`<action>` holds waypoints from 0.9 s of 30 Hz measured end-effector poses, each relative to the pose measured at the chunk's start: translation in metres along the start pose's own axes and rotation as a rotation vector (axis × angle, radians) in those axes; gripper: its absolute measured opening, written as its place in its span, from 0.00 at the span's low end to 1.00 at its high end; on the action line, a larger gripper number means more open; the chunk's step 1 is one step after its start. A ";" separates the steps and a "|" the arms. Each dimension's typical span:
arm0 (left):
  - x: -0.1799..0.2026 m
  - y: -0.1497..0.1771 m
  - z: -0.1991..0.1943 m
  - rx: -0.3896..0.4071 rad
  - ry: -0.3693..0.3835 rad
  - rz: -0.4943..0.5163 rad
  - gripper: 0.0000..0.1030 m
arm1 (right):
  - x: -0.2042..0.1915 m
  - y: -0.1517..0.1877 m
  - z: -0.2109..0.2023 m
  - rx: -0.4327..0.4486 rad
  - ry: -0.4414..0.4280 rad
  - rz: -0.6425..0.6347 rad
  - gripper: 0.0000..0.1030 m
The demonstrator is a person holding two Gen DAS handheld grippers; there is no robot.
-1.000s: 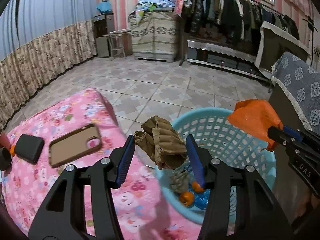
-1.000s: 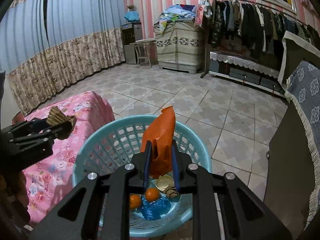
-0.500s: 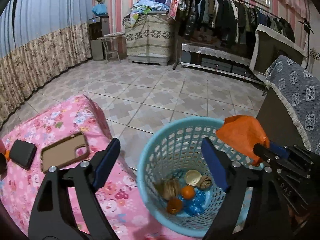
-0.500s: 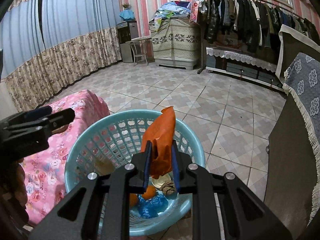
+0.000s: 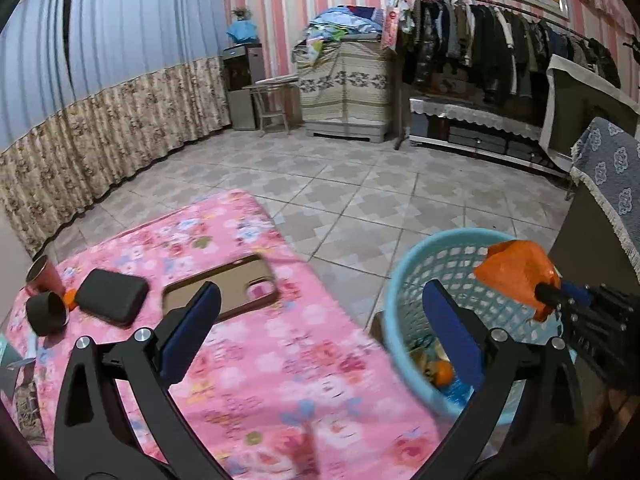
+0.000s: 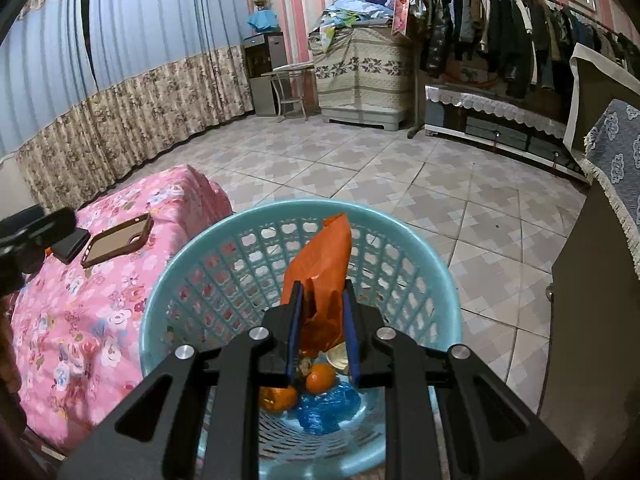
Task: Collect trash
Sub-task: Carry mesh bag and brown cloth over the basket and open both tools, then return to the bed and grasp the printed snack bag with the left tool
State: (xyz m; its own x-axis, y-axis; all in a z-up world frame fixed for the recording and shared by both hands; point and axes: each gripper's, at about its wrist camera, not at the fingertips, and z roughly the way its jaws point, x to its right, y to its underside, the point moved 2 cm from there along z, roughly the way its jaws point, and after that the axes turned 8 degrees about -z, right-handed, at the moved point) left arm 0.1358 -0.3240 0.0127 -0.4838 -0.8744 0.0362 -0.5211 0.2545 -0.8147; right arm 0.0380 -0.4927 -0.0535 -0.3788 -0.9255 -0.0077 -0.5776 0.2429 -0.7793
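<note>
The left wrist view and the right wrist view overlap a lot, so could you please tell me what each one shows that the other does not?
Only the left wrist view shows two dark cups at the pink table's far left, and the left claw open and empty. Only the right wrist view shows the blue bag spread on the basket floor and the whole basket rim. Both show the teal basket, the orange wrapper clamped in the right claw, the phone case and the black pouch.
</note>
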 end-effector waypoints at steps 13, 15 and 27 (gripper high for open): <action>-0.091 0.007 -0.031 0.020 -0.096 -0.086 0.95 | -0.018 -0.012 0.021 -0.024 0.081 -0.029 0.71; -0.107 0.007 -0.032 0.017 -0.114 -0.097 0.95 | -0.022 -0.011 0.020 -0.018 0.113 -0.029 0.84; -0.220 0.026 -0.044 -0.001 -0.246 -0.185 0.95 | -0.095 -0.021 -0.016 0.091 0.012 -0.105 0.92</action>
State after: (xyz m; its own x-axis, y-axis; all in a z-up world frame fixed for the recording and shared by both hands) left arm 0.1981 -0.1067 0.0091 -0.1958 -0.9797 0.0424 -0.5853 0.0820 -0.8066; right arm 0.0746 -0.4047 -0.0259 -0.3285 -0.9408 0.0838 -0.5465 0.1170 -0.8292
